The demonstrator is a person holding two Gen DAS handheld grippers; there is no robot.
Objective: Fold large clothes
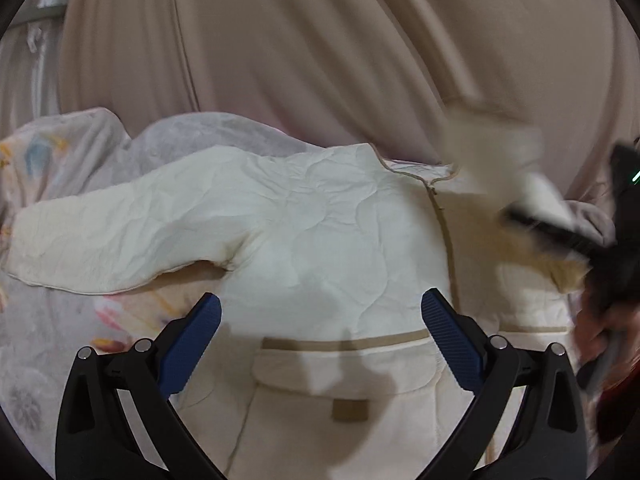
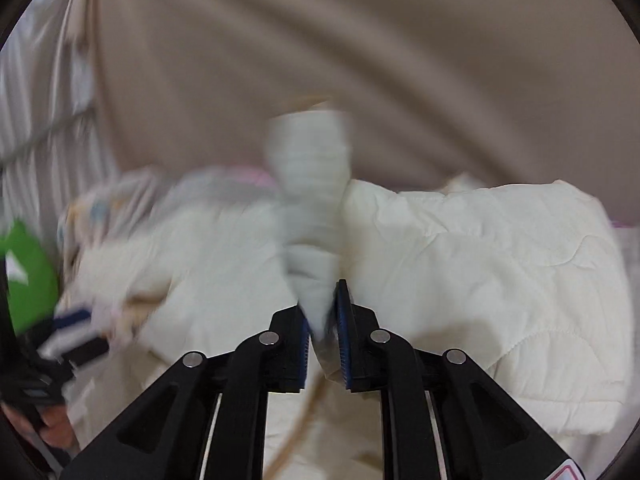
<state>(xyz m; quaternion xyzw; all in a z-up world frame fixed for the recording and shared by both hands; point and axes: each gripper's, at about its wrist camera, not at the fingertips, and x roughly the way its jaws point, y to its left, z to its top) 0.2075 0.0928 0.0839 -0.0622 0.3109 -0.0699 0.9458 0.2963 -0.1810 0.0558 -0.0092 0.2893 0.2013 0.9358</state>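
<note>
Jacket (image 1: 320, 240) is lying flat on the bed (image 1: 60, 340); we are pinching its sleeve (image 2: 312, 200) in the right tool (image 2: 322, 320), carrying it inward smoothly, left tool (image 1: 320, 320) spread above the body.

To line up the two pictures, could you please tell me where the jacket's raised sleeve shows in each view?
Left wrist: sleeve blurred at upper right, above the right gripper.
Right wrist: sleeve at centre, rising from between the fingers.
Shared landmark: beige curtain behind.
</note>
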